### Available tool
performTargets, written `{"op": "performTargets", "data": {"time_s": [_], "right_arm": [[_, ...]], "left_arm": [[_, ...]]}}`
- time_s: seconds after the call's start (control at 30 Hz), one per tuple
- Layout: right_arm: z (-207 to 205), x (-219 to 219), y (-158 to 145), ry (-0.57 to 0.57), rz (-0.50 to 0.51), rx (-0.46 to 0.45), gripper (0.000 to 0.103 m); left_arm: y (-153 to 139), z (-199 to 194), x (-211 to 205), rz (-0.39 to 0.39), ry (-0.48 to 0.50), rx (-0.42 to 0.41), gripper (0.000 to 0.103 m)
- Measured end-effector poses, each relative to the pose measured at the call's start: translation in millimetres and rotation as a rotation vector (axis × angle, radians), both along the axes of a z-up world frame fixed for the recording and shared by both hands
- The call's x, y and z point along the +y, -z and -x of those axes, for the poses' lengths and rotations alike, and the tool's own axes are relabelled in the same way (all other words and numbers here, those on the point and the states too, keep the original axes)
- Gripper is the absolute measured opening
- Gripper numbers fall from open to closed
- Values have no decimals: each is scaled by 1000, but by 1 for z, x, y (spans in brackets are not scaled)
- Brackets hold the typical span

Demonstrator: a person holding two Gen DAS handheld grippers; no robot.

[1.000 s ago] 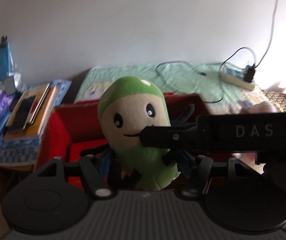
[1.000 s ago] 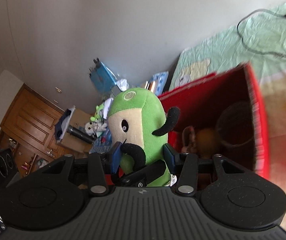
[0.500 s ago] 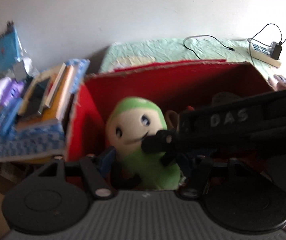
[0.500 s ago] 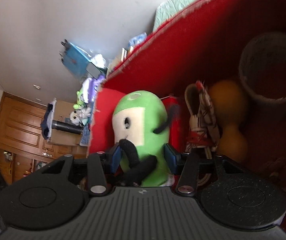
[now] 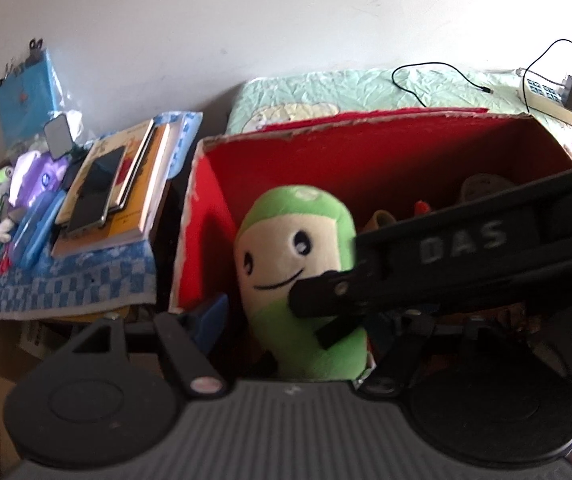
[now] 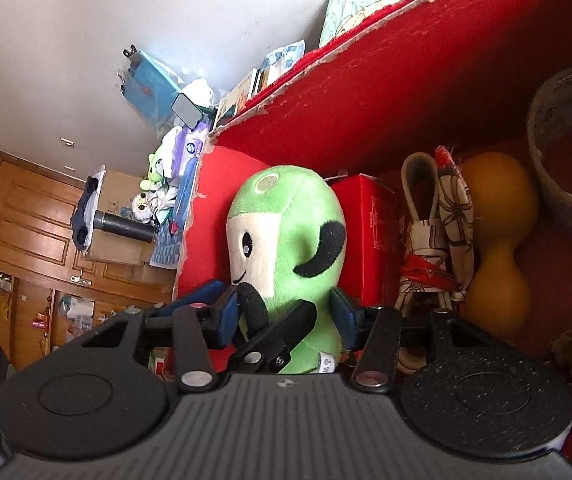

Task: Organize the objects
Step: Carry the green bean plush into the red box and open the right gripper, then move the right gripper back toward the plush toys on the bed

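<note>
Against the box's [image 6: 365, 80] left wall, both my grippers [image 5: 305, 320] [image 6: 286, 316] are opening off the plush [image 6: 286, 248]; soft, light, best squeezed mid-body.

Black ribbed gripper [image 6: 286, 312] body with two round discs, silver screws, blue-padded jaws, white "DAS" lettering

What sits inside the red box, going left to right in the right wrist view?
Green plush toy → small red carton → patterned cloth bundle → orange gourd-shaped object → tape roll.
</note>
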State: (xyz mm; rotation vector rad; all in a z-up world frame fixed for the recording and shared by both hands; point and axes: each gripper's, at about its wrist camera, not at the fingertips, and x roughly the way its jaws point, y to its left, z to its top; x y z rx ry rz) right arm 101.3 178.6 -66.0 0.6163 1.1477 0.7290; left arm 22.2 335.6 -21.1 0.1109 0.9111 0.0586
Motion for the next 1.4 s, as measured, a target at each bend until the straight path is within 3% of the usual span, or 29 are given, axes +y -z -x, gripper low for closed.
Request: {"op": "performTargets", "data": {"time_s": [0.3,0.43,0.8,1.4], "right_arm": [[14,-21,-21,80,62,-118,59],[22,-35,-33,121,122,-191,59],[38,-64,-45,207,188,-281,59],[53,-153,-61,174,212,-351,59]], "left_arm": [[-8,6,-2,21,-8,-1,82],[-9,4,-15,-23,-9,19,80],[-23,5,-40,-33,-3,26,80],[-44,12,-139,-35,-57,5,82]]}}
